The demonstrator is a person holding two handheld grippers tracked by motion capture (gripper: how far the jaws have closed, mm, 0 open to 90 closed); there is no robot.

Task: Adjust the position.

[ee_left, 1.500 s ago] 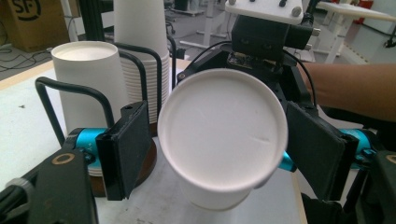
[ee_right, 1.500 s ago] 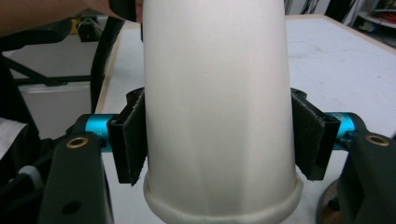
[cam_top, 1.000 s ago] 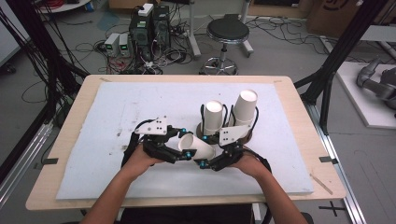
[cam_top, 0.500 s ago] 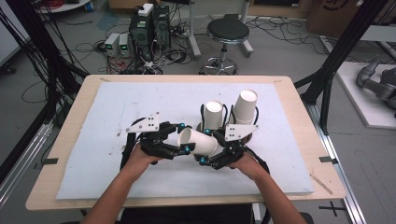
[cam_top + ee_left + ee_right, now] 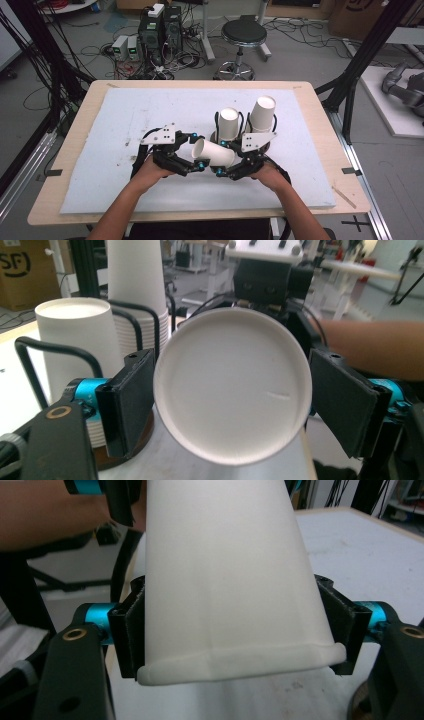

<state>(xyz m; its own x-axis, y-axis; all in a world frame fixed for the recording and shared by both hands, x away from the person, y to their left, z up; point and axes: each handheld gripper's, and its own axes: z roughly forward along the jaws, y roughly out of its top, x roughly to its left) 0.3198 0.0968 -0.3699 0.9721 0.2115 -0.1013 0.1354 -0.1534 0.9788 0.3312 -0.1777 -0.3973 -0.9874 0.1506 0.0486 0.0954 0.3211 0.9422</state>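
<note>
Paper cup [image 5: 214, 152] lying on its side above the near middle of the white mat [image 5: 125, 120], closed bottom pointing left, rim pointing right. Pinched near its rim by the right gripper [image 5: 226, 169], both black pads [image 5: 131, 630] pressing the cup wall in the right gripper view. Left gripper [image 5: 196, 150] at the cup's bottom end, jaws just opened and standing spread, pads [image 5: 127, 397] flanking the round white base with a thin gap on either side, not pressing it. Both hands close together at the near edge of the table [image 5: 320, 125], left hand [image 5: 150, 172] and right hand [image 5: 267, 175] nearly level. Just beyond the held cup, two stacks of upturned paper cups: near stack [image 5: 228, 125] directly behind the grippers, far stack [image 5: 262, 114] to its right, slightly tilted, each in a black wire holder [image 5: 55, 347]. Stool [image 5: 244, 35] on the floor beyond the far table edge.
</note>
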